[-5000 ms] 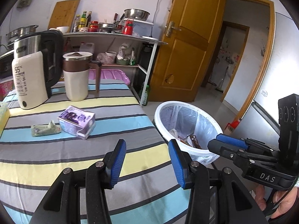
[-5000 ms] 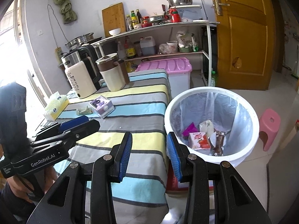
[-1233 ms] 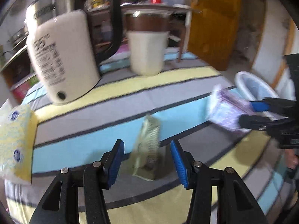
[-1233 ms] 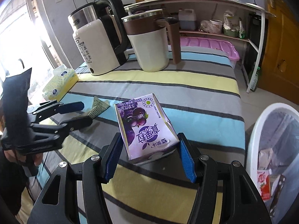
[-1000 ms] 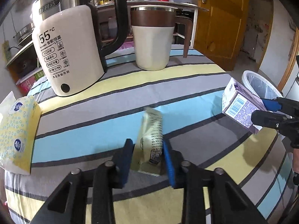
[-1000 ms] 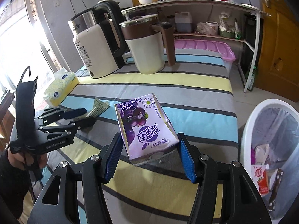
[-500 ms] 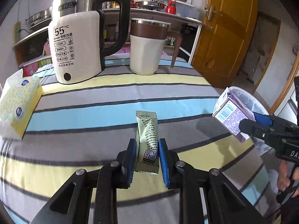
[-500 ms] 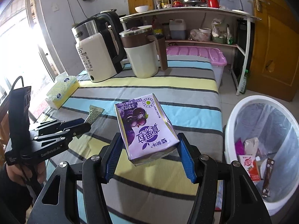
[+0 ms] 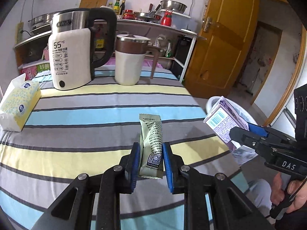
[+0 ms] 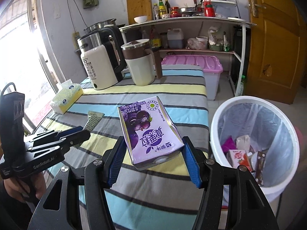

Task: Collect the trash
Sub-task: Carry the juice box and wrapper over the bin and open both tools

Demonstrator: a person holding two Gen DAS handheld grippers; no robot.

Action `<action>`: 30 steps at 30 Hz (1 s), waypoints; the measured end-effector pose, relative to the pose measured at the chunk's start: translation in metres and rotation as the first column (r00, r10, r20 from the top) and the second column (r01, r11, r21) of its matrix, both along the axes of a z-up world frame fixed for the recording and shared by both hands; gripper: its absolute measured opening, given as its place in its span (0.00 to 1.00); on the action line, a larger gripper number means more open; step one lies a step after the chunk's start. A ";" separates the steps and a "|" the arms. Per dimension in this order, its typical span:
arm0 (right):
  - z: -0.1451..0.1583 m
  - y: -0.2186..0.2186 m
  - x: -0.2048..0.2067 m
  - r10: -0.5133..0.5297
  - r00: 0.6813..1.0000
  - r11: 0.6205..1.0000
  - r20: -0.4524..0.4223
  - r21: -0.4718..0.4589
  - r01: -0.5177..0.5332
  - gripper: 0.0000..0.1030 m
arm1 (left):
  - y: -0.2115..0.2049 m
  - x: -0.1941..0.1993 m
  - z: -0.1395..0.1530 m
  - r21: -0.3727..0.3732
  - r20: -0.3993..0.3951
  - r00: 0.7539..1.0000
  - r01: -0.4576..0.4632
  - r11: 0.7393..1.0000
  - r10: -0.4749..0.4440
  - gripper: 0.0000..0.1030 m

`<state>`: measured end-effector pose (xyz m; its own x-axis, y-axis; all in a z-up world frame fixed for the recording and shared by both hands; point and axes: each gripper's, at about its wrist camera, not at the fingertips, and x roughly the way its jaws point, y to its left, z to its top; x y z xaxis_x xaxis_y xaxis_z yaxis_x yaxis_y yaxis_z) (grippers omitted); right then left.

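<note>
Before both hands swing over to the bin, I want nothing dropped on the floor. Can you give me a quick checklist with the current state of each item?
1. Left gripper fingers clamped on the green sachet: ok.
2. Right gripper fingers clamped on the purple milk carton: ok.
3. Both items lifted clear of the striped tablecloth: ok.
4. White bin open and lined, room left above the trash inside: ok.
5. Carton already over the bin mouth: not ok, it is above the table edge.
6. Carton empty and sealed against drips: cannot tell.
</note>
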<state>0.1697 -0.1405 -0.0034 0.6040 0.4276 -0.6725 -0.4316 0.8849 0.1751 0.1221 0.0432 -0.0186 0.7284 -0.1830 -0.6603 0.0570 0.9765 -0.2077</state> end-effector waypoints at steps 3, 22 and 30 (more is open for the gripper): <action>0.003 -0.009 -0.005 -0.017 1.000 1.000 0.005 0.004 0.017 0.58 | -0.010 -0.003 0.003 -0.007 0.013 1.000 0.015 1.000 -0.015 0.24; 0.011 -0.076 -0.016 -0.157 0.987 0.987 0.027 0.013 0.157 0.58 | -0.081 0.017 0.016 -0.002 0.042 0.986 0.159 0.987 -0.159 0.24; 0.008 -0.111 -0.007 -0.242 0.970 0.970 0.019 0.013 0.242 0.58 | -0.116 0.039 0.015 0.003 0.047 0.972 0.229 0.974 -0.228 0.24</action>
<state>0.1623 -0.2520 0.0047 0.7041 0.2744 -0.6549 -0.2087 0.9615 0.1785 0.1607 -0.0726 -0.0040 0.6973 -0.3499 -0.6256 0.2883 0.9360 -0.2021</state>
